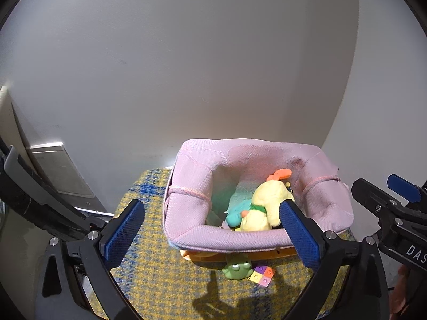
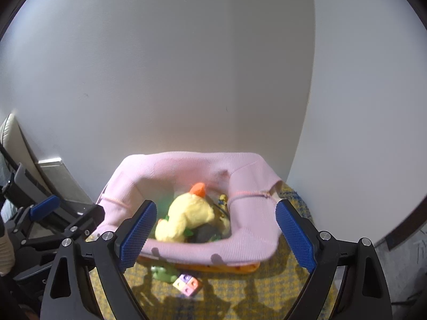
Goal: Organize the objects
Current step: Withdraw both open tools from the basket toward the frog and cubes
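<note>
Pink fabric basket: yellow plush duck lying inside; green frog and 4-colour block sitting just before it. Left gripper and right gripper both gaping wide, gripping nothing.

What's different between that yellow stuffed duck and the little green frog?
The yellow plush duck lies inside the pink fabric basket; the green frog toy sits outside it on the yellow-and-blue woven surface, at the basket's front edge beside a multicoloured block. The duck looks fuzzy and soft; the frog looks smooth. The duck appears clearly bigger than the frog. Both are toy animals, and neither is held by a gripper.
</note>
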The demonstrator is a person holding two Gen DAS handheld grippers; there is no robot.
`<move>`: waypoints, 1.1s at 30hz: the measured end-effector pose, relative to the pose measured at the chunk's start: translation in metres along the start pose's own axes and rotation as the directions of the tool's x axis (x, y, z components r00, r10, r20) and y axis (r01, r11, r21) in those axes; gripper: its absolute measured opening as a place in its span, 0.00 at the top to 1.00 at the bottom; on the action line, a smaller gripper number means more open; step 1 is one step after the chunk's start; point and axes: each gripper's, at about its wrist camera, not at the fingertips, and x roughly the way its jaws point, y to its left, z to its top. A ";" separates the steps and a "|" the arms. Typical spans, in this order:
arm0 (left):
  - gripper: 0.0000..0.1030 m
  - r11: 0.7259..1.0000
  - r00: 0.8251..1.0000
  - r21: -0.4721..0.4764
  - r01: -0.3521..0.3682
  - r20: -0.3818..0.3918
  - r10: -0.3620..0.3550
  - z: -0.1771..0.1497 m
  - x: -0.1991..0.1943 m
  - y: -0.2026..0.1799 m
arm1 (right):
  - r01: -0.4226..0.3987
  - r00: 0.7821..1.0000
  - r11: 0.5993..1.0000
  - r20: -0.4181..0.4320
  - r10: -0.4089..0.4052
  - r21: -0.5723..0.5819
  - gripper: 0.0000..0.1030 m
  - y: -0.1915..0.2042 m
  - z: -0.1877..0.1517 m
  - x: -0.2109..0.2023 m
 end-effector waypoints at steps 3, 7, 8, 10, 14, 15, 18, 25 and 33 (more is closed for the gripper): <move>0.00 1.000 1.000 -0.001 -0.013 0.005 0.013 -0.008 -0.009 0.005 | 0.003 1.000 1.000 -0.002 -0.003 -0.009 0.12 0.004 -0.006 -0.009; 0.00 1.000 1.000 -0.016 -0.013 -0.006 0.013 -0.020 -0.015 0.012 | 0.013 1.000 1.000 -0.003 -0.013 -0.020 0.12 0.010 -0.016 -0.015; 0.00 1.000 1.000 -0.020 -0.013 -0.010 0.013 -0.023 -0.016 0.014 | 0.015 1.000 1.000 -0.004 -0.015 -0.021 0.12 0.010 -0.019 -0.017; 0.00 1.000 1.000 -0.028 -0.013 -0.016 0.013 -0.030 -0.018 0.017 | 0.019 1.000 1.000 -0.007 -0.019 -0.022 0.12 0.011 -0.024 -0.019; 0.00 0.999 1.000 -0.033 -0.019 -0.023 0.018 -0.042 -0.020 0.022 | 0.024 1.000 0.999 -0.015 -0.025 -0.027 0.12 0.012 -0.037 -0.024; 0.00 0.999 1.000 -0.036 -0.021 -0.024 0.020 -0.045 -0.021 0.023 | 0.023 1.000 0.999 -0.015 -0.024 -0.028 0.12 0.013 -0.039 -0.024; 0.00 0.999 0.999 -0.042 -0.026 -0.030 0.024 -0.052 -0.019 0.026 | 0.023 1.000 0.999 -0.020 -0.024 -0.032 0.12 0.014 -0.047 -0.022; 0.00 0.998 0.998 -0.060 -0.035 -0.045 0.032 -0.072 -0.011 0.038 | 0.017 0.999 0.999 -0.036 -0.018 -0.045 0.12 0.019 -0.066 -0.010; 0.00 0.998 0.997 -0.057 -0.042 -0.062 0.038 -0.095 0.007 0.043 | 0.015 0.998 0.998 -0.066 -0.019 -0.058 0.12 0.022 -0.092 0.013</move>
